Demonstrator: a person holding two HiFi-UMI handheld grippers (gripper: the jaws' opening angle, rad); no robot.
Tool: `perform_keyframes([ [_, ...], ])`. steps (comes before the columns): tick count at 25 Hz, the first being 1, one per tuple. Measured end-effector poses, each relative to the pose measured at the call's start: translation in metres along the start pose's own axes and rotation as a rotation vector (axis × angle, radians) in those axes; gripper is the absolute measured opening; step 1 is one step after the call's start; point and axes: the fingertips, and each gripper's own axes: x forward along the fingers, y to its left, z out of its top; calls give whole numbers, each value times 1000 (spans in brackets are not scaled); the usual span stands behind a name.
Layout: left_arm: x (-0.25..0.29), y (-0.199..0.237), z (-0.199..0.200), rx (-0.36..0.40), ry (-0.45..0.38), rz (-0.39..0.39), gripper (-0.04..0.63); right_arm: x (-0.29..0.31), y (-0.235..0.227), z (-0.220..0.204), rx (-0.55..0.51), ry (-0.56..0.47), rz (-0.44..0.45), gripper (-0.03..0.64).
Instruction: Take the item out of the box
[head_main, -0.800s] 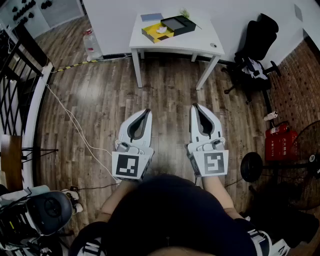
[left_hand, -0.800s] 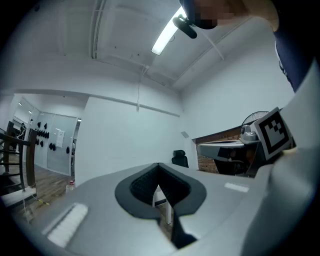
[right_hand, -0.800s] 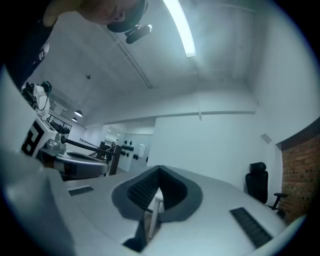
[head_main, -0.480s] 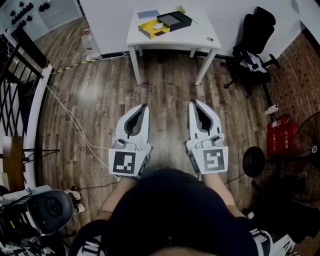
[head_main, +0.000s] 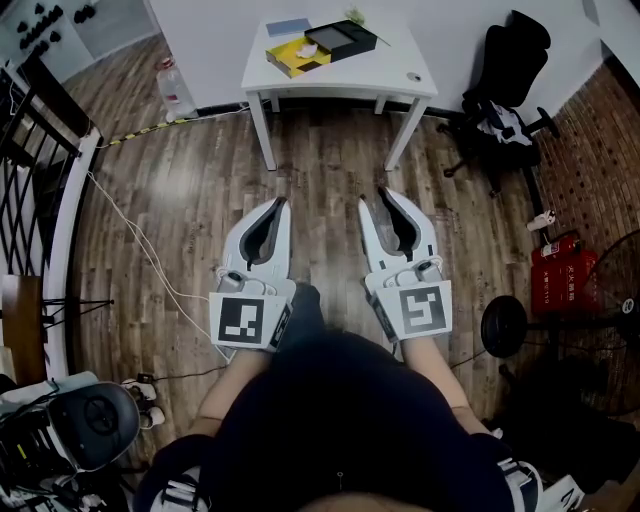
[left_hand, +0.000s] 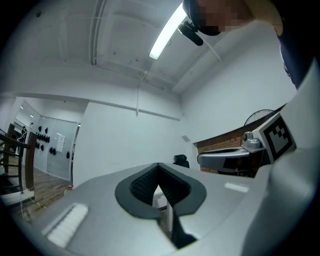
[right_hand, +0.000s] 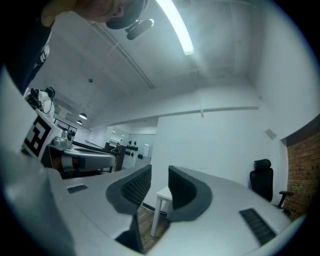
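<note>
Wood planks underfoot, seen steeply from above. Held out low, side by side and well short of the table (head_main: 380, 78): left gripper (head_main: 279, 203) with jaws closed tip to tip on nothing, only a small hollow left between the pads; right gripper (head_main: 377, 198) with jaws parted to a middling gap, likewise empty. Borne out in both gripper views, with just a bit of the white table glimpsed past the pads.

Far ahead on the table: yellow box (head_main: 296, 58), open, with a black tray (head_main: 341, 40), perhaps its lid, touching it on the right and a blue sheet (head_main: 288, 27) just behind. Item presumably inside the box, but too small to make out. Task judged not yet begun.

Could have gone wrong from there in a few ways: reaching the box with the left gripper closed, so nothing ready to steady it; dragging or tipping the light box while lifting the item with one gripper; shoving the tray aside. On the walk over, catching a foot in the white cable (head_main: 130, 235) trailing along the left of the floor.

No readable writing anywhere. Black-and-white square markers (head_main: 243, 321) on the gripper cubes, patterns only. Pale print on a red container (head_main: 553, 287) at the right, too blurred to read.
</note>
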Motion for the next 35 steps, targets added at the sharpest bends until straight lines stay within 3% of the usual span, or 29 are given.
perform_keyframes([
  [7,51,23,-11,16,-4,-3,9,47,-28,-15,11,-11,-12,104],
  [14,134,83,-29,19,26,17,9,143,-59,-38,27,29,8,106],
  [18,182,116,-36,14,52,-4,9,202,-78,-45,31,42,2,106],
  [23,246,155,-40,18,14,-40,9,266,-106,-53,22,61,-17,106],
  [25,267,168,-49,14,45,-50,9,289,-116,-58,20,67,-26,104],
  [35,336,204,-67,23,14,-84,9,358,-145,-83,27,80,-42,106],
])
